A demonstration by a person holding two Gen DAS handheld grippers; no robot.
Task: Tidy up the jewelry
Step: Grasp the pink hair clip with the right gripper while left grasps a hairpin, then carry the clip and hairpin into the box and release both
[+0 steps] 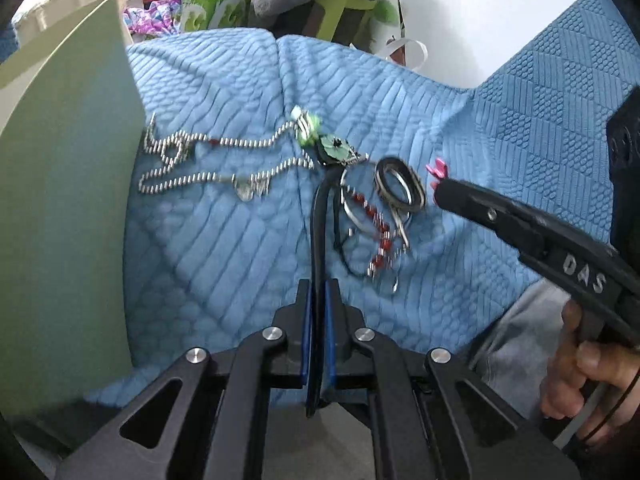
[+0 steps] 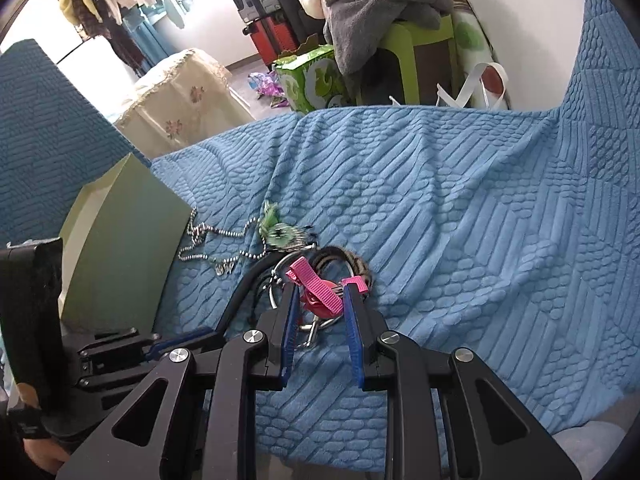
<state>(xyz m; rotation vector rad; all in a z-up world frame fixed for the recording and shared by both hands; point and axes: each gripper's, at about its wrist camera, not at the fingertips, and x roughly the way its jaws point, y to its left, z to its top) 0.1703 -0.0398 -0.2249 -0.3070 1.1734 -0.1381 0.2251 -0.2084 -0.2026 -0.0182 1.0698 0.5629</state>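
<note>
Jewelry lies in a pile on the blue quilted cover point(image 1: 224, 240): a silver bead chain point(image 1: 208, 160), a green pendant point(image 1: 334, 150), a red bead bracelet point(image 1: 374, 220) and dark bangles point(image 1: 400, 186). My left gripper point(image 1: 318, 292) is shut on a black cord point(image 1: 318, 216) that runs up to the green pendant. My right gripper point(image 2: 322, 292) holds a pink ribbon hair clip point(image 2: 316, 286) between its fingers, just above the pile; the clip's tip shows in the left wrist view point(image 1: 436, 168). The cord point(image 2: 240, 292) also shows in the right wrist view.
A pale green box point(image 1: 64, 208) stands at the left edge of the cover, also in the right wrist view point(image 2: 120, 248). Beyond the cover's far edge are a green carton point(image 2: 312, 76), a green stool with grey cloth point(image 2: 400, 40) and suitcases.
</note>
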